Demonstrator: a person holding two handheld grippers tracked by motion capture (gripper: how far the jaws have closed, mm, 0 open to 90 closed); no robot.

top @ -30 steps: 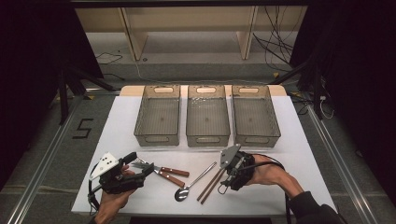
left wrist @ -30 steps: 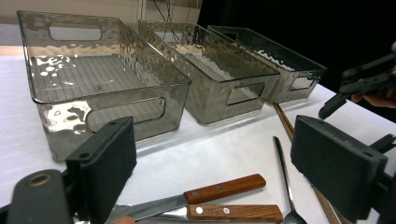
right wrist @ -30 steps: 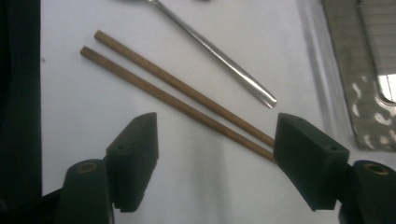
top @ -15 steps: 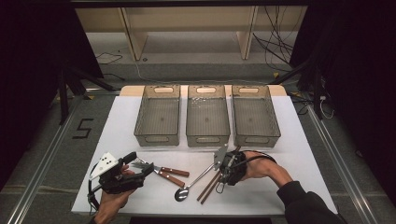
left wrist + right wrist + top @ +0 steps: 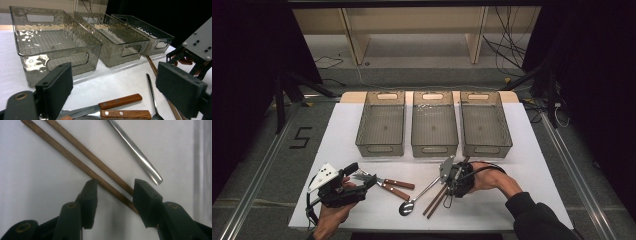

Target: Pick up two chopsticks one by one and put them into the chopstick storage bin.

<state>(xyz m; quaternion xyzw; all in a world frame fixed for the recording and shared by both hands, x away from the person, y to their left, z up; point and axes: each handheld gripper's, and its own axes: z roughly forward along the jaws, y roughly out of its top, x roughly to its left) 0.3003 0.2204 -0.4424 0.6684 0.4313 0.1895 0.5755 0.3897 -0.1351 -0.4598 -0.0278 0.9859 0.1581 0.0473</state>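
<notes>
sorting looks barely started, going by how things lie: all three clear bins [image 5: 380, 131], [image 5: 434, 131], [image 5: 486, 131] across 12 o'clock of the white table [image 5: 532, 165] look empty, and every utensil is on the tabletop at the 6 o'clock side.

right gripper [image 5: 115, 192] is down over the near ends of the chopsticks [image 5: 82, 161]. both sticks run between its jaws, which have just been closing and stand about half open. pads look not yet pressed onto the sticks, though one stick runs close against the left pad, so no grip yet as i read it. in the high view the right gripper [image 5: 451, 176] sits at about 5 o'clock of the middle bin, chopsticks [image 5: 438, 200] angling toward 7 o'clock from it.

spoon [image 5: 418, 196] lies just beside the chopsticks. two wooden-handled knives [image 5: 393, 186] lie at 9 o'clock of it.

left gripper [image 5: 362, 181] is parked by the knife blades, jaws wide, holding nothing.

left to do: finish the pinch, lift the sticks, drop in a bin, then spoon and knives.
</notes>
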